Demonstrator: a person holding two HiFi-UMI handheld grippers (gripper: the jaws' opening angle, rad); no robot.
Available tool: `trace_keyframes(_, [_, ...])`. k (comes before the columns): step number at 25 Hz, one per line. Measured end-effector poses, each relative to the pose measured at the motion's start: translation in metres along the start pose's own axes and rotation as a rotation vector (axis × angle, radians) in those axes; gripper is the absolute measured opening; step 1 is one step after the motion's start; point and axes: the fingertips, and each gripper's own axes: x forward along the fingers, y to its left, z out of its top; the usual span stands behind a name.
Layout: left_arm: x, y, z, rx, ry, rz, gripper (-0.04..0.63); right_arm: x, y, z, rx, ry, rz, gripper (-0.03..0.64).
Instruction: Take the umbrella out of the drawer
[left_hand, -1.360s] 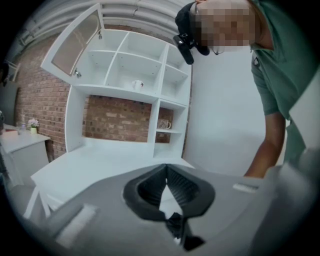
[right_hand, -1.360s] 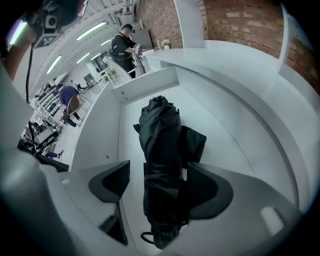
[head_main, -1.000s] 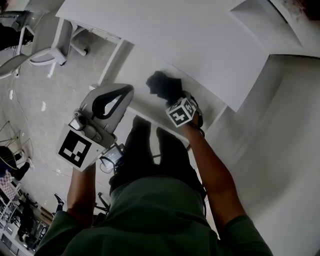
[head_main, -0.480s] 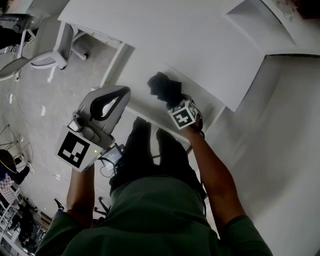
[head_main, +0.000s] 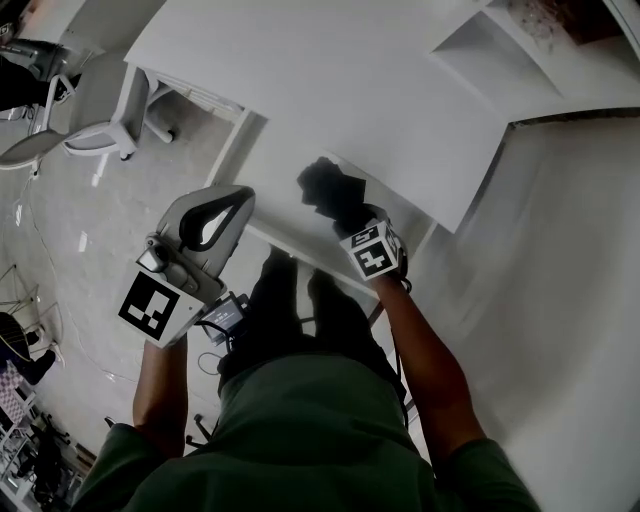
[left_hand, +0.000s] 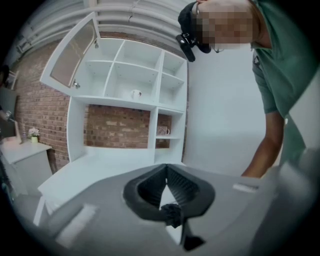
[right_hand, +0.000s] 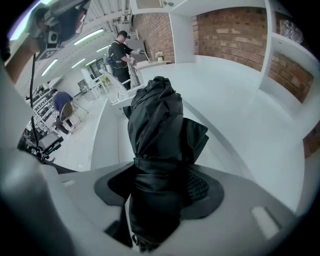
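Progress entry, head view: you have the folded black umbrella (head_main: 322, 188) clamped in your right gripper (head_main: 345, 210), whose jaws have just been closing with the bundle between them. It hangs over the open white drawer (head_main: 285, 150) and looks already lifted off the drawer floor. The grasp is made and the lift is under way; by my reading, what is left is carrying it fully clear of the drawer front. Your left gripper (head_main: 240, 195) is held out over the floor beside the drawer, tips together, nothing in them. The white desktop (head_main: 330, 70) above the drawer is bare, a grey office chair (head_main: 95, 100) stands at its far end, and the pale floor (head_main: 70, 230) carries cables. Left gripper view: jaws meet at the tips with only empty space in the loop behind them. Beyond is a white shelving unit (left_hand: 135, 75) against a brick wall (left_hand: 117, 127), with a white mug (left_hand: 136, 93) in one cubby, a hinged glass door (left_hand: 75, 50) swung open at the upper left, and a small plant (left_hand: 33, 134) on a side table. Right gripper view: both pads press the umbrella's strapped middle, and its folded canopy juts past the tips. Behind are white counter, brick wall, ceiling strip lights (right_hand: 90, 37), and a person (right_hand: 120, 55) standing at a far bench.
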Motion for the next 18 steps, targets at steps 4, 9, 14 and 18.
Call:
trace_keyframes(4, [-0.008, -0.001, 0.012, 0.011, -0.008, 0.006, 0.003, -0.019, 0.001, 0.004, 0.004, -0.015, -0.008, 0.264])
trace_keyframes(9, [-0.019, -0.001, 0.026, 0.028, -0.029, 0.014, 0.003, -0.039, 0.002, 0.010, 0.019, -0.035, -0.022, 0.264])
trace_keyframes(14, [-0.027, -0.003, 0.041, 0.042, -0.049, 0.021, 0.003, -0.062, -0.003, 0.019, 0.031, -0.067, -0.042, 0.264])
trace_keyframes(18, [-0.032, -0.007, 0.052, 0.052, -0.055, 0.024, 0.003, -0.083, -0.013, 0.025, 0.034, -0.085, -0.064, 0.264])
